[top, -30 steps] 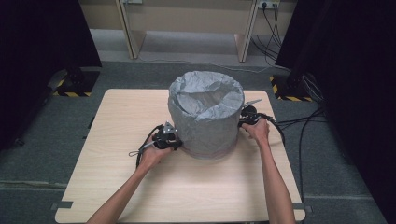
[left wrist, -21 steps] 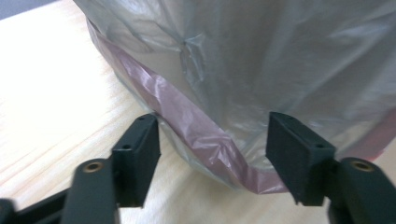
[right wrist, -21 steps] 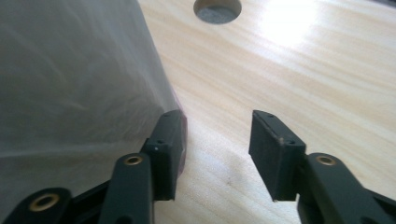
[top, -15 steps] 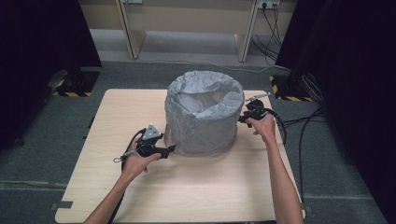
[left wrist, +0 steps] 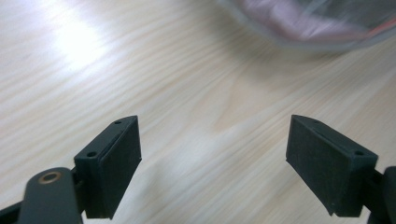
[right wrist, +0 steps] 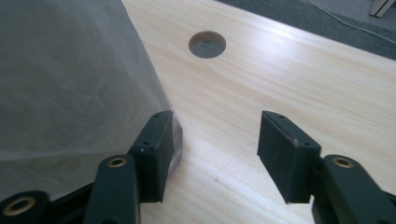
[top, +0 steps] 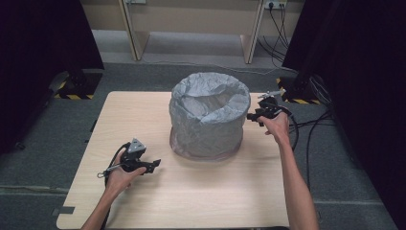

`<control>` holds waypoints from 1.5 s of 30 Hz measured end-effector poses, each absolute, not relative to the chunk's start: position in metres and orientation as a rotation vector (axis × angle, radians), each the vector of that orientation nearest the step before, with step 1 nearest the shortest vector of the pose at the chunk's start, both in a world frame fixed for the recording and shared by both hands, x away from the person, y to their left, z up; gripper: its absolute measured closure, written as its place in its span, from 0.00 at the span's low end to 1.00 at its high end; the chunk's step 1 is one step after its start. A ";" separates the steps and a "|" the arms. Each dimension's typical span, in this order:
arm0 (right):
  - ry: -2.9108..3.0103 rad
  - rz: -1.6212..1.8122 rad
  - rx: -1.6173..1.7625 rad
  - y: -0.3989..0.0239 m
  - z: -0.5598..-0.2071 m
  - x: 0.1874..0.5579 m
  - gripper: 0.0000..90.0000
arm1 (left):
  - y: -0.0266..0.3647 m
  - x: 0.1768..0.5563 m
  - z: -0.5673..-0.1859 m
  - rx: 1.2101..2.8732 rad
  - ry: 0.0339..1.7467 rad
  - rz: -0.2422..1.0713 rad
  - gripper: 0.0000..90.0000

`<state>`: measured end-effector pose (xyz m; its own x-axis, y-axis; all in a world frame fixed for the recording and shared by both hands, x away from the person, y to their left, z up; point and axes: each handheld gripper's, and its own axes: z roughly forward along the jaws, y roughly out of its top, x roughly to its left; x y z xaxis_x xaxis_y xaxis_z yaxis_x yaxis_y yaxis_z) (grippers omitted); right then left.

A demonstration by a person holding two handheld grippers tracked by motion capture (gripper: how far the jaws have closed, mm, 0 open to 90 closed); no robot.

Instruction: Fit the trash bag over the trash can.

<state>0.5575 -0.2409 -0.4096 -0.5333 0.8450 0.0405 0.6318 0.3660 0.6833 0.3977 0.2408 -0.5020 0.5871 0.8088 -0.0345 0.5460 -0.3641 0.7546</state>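
Observation:
A round bin lined with a grey plastic bag [top: 209,117] stands in the middle of the wooden table [top: 143,110]. My left gripper [top: 154,166] hovers over the table to the bin's lower left, jaws just opened wide with nothing between them; bare wood lies under the pads [left wrist: 116,163], and the bag's hem [left wrist: 317,28] shows ahead. My right gripper [top: 253,116] sits at the bin's right side near the rim. Its jaws have just been opening, nothing is between them, and the left pad [right wrist: 156,151] rests against the bag [right wrist: 70,84].
A round cable hole [right wrist: 207,44] pierces the tabletop beyond the right gripper. Black cables [top: 311,127] trail off the table's right edge. Dark curtains and hazard-taped stands [top: 72,88] flank the table on grey carpet.
Both grippers have let go of the bag and opened. The left hand pulled away from the bin toward the table's near left. The right hand rose along the bin's side.

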 end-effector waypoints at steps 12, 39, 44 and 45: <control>2.237 0.981 1.276 -0.245 -0.358 0.549 0.36 | 0.270 0.390 -0.522 2.059 1.133 0.480 0.17; 2.115 1.077 1.180 -0.228 -0.280 0.532 0.28 | 0.271 0.391 -0.522 2.058 1.144 0.486 0.16; 2.118 1.089 1.172 -0.221 -0.274 0.533 0.28 | 0.271 0.391 -0.522 2.057 1.144 0.486 0.16; 2.108 1.096 1.171 -0.220 -0.272 0.533 0.28 | 0.271 0.391 -0.522 2.056 1.144 0.486 0.16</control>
